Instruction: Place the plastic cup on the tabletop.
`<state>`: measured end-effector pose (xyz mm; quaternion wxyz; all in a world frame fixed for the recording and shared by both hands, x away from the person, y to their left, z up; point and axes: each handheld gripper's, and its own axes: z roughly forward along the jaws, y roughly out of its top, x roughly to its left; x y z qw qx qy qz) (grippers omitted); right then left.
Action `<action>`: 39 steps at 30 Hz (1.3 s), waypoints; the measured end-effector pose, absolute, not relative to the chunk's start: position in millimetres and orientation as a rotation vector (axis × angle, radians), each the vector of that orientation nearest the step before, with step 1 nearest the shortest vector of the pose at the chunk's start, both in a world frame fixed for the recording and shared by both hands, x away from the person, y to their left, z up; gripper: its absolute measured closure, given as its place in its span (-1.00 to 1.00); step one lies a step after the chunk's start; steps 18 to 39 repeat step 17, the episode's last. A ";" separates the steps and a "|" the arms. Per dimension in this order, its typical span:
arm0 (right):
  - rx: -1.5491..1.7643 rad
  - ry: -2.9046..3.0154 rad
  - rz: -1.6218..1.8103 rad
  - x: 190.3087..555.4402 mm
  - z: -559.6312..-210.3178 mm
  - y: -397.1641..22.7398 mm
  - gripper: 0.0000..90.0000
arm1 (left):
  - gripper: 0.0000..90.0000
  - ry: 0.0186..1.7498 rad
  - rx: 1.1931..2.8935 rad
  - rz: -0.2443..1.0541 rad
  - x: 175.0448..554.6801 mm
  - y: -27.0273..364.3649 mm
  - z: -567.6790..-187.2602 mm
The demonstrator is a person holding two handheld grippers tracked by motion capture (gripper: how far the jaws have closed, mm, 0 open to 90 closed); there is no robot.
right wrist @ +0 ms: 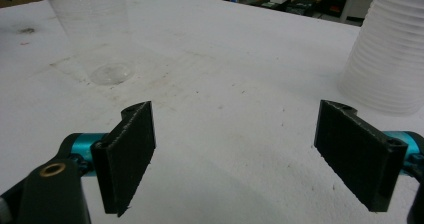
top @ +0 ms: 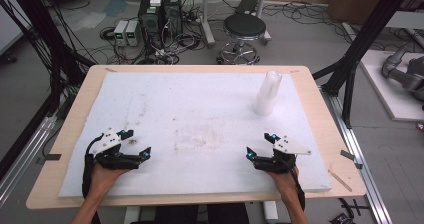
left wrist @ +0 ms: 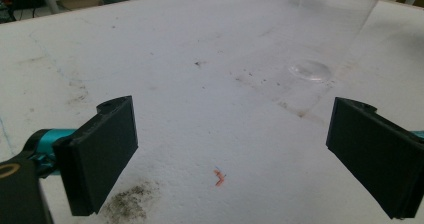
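left gripper (top: 134, 143) and right gripper (top: 259, 145) rest at the near edge of the white foam pad (top: 165, 99), jaws spread wide, both holding nothing. single clear plastic cup (right wrist: 92, 31) stands upright on the pad between them, slightly ahead; in the high view it is nearly invisible, just a faint ring (top: 195, 141). stack of cups (top: 266, 93) sits well beyond the single cup, toward the far right of the pad. risk, my read: the cup is thin, light, transparent, with tapered smooth walls, so a hard pinch would crush it and an off-centre touch would tip or skid it. the stack is ribbed and translucent. the pad is matte, stained and gritty.
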<state>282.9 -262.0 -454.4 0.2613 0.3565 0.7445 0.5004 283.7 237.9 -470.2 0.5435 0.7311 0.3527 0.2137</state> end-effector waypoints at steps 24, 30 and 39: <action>1.002 2.042 1.328 286.5 -454.6 -260.5 -0.63 | -0.86 0.796 1.691 0.509 279.4 241.7 -471.1; 1.002 2.042 1.328 286.5 -454.6 -260.5 -0.63 | -0.86 0.796 1.691 0.509 279.4 241.7 -471.1; 1.002 2.042 1.328 286.5 -454.6 -260.5 -0.63 | -0.86 0.796 1.691 0.509 279.4 241.7 -471.1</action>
